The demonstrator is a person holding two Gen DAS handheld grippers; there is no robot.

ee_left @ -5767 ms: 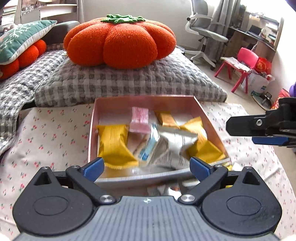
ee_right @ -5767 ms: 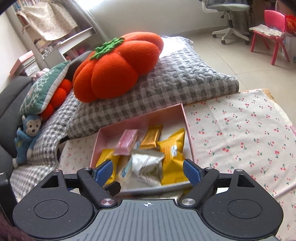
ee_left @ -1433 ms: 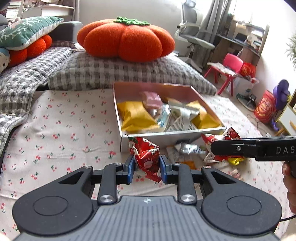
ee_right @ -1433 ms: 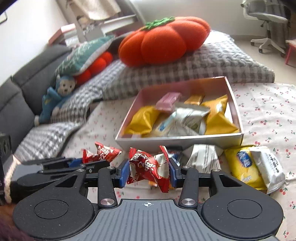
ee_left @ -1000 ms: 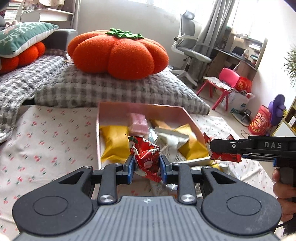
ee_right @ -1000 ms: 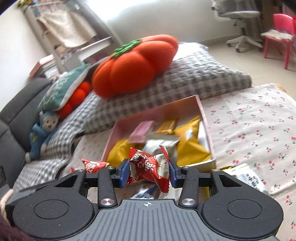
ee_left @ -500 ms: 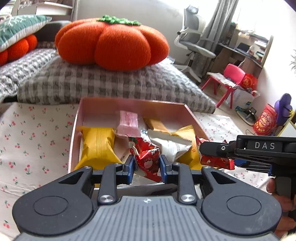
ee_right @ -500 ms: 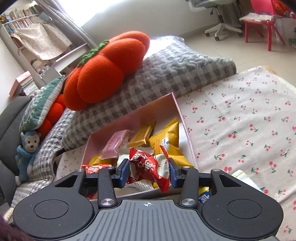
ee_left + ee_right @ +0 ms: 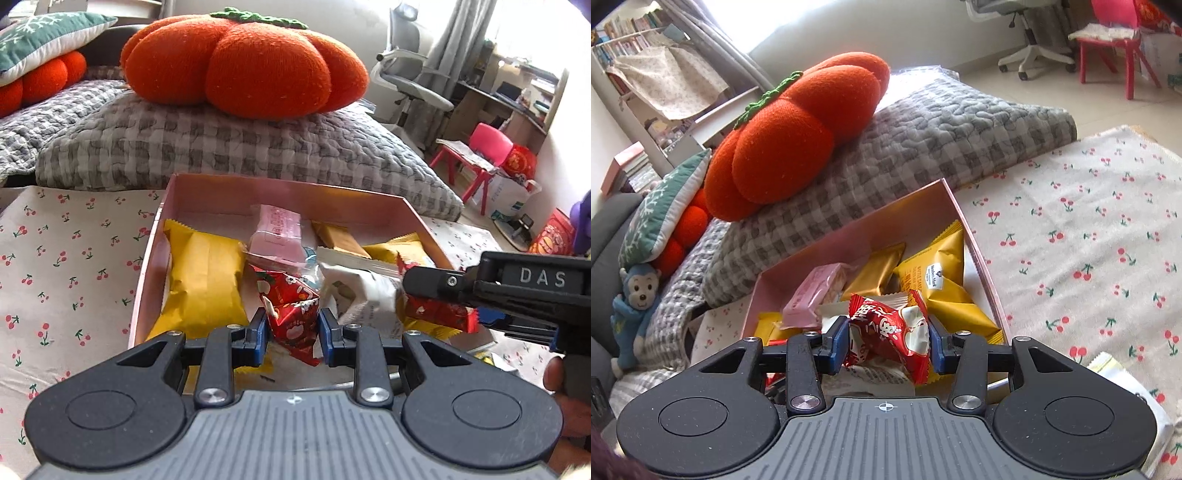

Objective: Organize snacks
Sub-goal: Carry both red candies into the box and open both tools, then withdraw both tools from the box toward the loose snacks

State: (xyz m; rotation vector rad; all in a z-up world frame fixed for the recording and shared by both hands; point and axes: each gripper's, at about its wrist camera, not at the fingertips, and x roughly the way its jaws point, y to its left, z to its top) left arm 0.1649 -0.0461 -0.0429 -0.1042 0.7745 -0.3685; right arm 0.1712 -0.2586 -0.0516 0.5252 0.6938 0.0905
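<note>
A pink box (image 9: 280,190) sits on the cherry-print cloth and holds yellow, gold, pink and white snack packs. My left gripper (image 9: 290,334) is shut on a red snack packet (image 9: 290,310), held over the box's near side. My right gripper (image 9: 888,345) is shut on a second red snack packet (image 9: 890,330), held over the pink box (image 9: 871,223) at its near right part. In the left wrist view the right gripper's body (image 9: 509,291) reaches in from the right with its red packet (image 9: 436,314) over the box.
A grey checked cushion (image 9: 221,147) with an orange pumpkin pillow (image 9: 240,62) lies behind the box. A pale snack pack (image 9: 1126,391) lies on the cloth (image 9: 1089,240) to the right. A toy monkey (image 9: 635,306) sits at the left.
Both grippers, each holding its red packet, have moved forward from in front of the box to over it. The right gripper came in closer beside the left one.
</note>
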